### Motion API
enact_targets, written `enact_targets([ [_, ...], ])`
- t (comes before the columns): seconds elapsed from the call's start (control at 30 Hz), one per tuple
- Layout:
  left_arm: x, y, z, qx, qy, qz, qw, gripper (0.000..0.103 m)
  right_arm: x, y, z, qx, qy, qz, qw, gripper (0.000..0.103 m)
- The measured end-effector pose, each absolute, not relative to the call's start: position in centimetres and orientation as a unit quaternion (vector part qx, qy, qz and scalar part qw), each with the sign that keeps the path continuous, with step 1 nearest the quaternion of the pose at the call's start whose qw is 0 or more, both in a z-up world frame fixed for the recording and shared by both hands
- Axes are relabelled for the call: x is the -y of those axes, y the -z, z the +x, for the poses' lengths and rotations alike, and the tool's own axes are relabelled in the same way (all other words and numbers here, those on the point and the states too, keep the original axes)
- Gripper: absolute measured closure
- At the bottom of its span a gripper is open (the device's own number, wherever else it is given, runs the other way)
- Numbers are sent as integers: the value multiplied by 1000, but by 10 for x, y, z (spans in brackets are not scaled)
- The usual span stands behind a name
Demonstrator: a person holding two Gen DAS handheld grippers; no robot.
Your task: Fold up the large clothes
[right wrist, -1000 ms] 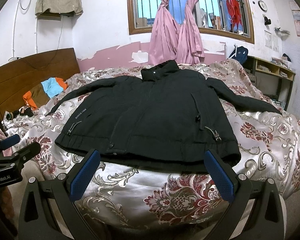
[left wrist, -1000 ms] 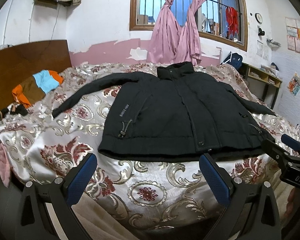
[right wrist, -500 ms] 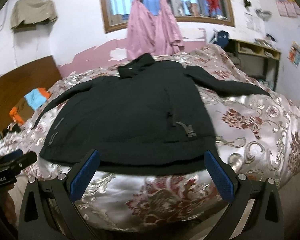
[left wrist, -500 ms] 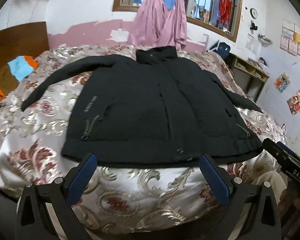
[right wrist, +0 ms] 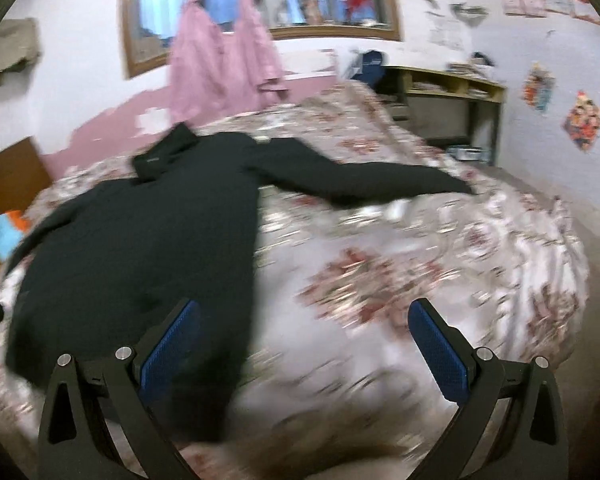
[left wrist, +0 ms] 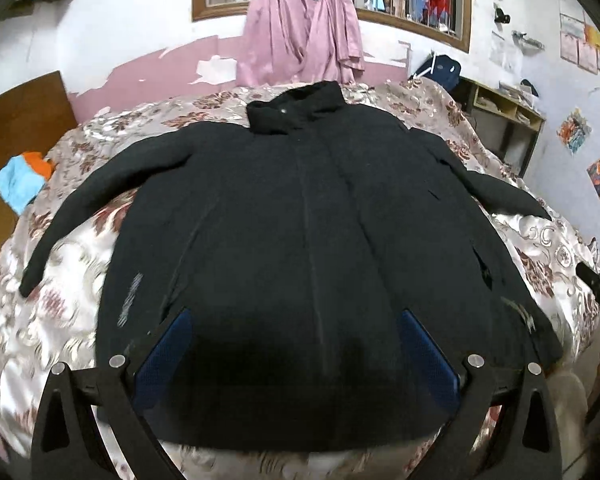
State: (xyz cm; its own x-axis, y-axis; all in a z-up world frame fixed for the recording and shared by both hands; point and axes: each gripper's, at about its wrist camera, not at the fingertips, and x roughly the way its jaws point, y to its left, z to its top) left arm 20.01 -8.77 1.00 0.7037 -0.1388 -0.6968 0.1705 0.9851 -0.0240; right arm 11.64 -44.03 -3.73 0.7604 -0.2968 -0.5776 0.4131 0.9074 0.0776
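L gripper (left wrist: 296,356) & R gripper (right wrist: 306,350) fingers apart

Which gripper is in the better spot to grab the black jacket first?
Likely the left gripper: its open fingers sit over the black jacket near the hem. The right gripper, also open, mostly faces bare bedspread beside the jacket.

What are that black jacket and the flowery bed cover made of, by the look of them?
The black jacket looks like a matte woven synthetic, perhaps padded: it reflects no light and lies thick at the collar. The floral bedspread looks like shiny satin or brocade, since its pale ground gleams between the red flowers. Neither fibre can be confirmed by sight.
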Motion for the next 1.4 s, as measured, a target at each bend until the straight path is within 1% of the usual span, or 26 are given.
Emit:
enact_targets([
  [0.13,110,-11,238,-381,105,9,919,0,491,32,154,-283,230,110,925,1],
  [0.3,151,-16,293,-371,122,44,919,0,542,28,211,-278,232,95,927,1],
  [0.37,171,-18,318,-365,130,58,920,0,560,30,241,-295,215,94,926,1],
  [0.5,206,-18,365,-366,150,59,917,0,598,40,285,-317,190,147,917,1],
  [0.6,231,-13,395,-360,159,49,918,0,626,49,307,-316,230,159,907,1],
  [0.77,277,-1,442,-354,166,60,919,0,673,71,336,-342,292,221,865,1],
  [0.87,293,-1,454,-333,187,54,923,0,689,86,350,-352,311,248,847,1],
  [0.97,309,1,467,-328,206,51,920,0,689,99,365,-373,321,228,840,1],
  [1.07,322,9,479,-339,214,56,914,0,686,109,376,-374,331,232,835,1],
  [1.23,338,37,499,-391,220,67,891,0,698,120,386,-358,332,278,827,1],
  [1.3,339,52,506,-415,214,73,881,0,700,126,390,-369,334,270,824,1],
  [1.4,337,56,504,-410,216,67,884,0,696,130,391,-371,337,249,829,1],
])
